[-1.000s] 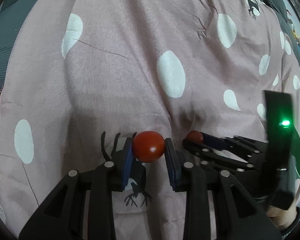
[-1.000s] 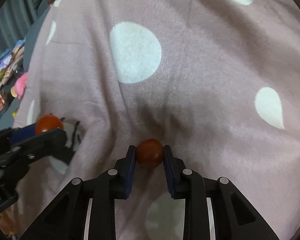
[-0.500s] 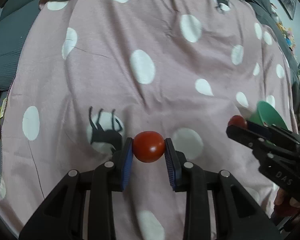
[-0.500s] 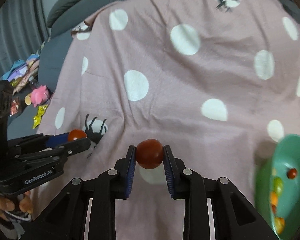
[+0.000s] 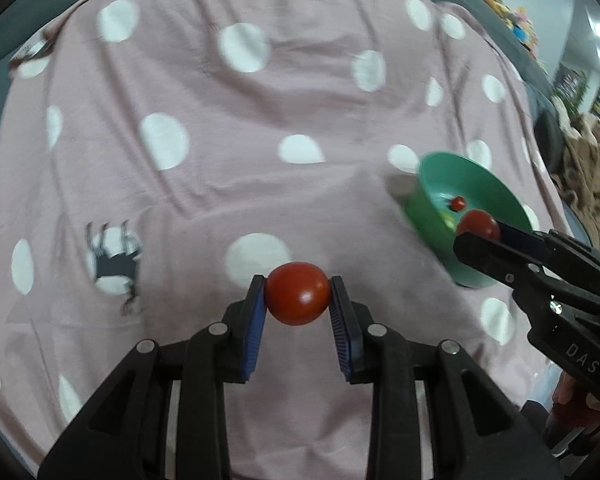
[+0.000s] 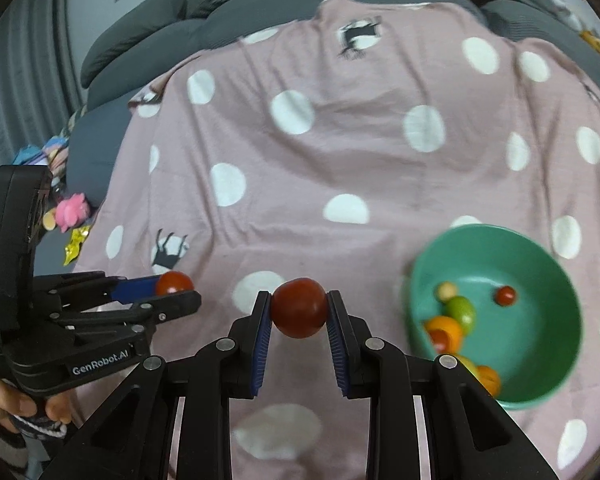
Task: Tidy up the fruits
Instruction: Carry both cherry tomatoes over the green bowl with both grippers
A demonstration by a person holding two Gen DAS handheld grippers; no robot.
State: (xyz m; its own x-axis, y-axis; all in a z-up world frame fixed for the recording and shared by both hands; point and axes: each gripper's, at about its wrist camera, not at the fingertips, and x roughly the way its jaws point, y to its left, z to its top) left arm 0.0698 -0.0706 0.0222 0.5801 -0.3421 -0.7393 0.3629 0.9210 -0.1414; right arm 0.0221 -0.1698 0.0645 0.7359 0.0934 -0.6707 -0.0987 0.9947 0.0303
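A round red tomato is clamped between the blue pads of the left gripper above the pink dotted blanket; its black body reads "GenRobot.AI". The right gripper, marked "DAS", pinches a second red tomato, tilted down near the green plastic bowl of small fruits.

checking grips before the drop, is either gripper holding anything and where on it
Both are. The left gripper pinches a red tomato across its widest part, and the right gripper pinches another tomato the same way, fingers on opposite sides.
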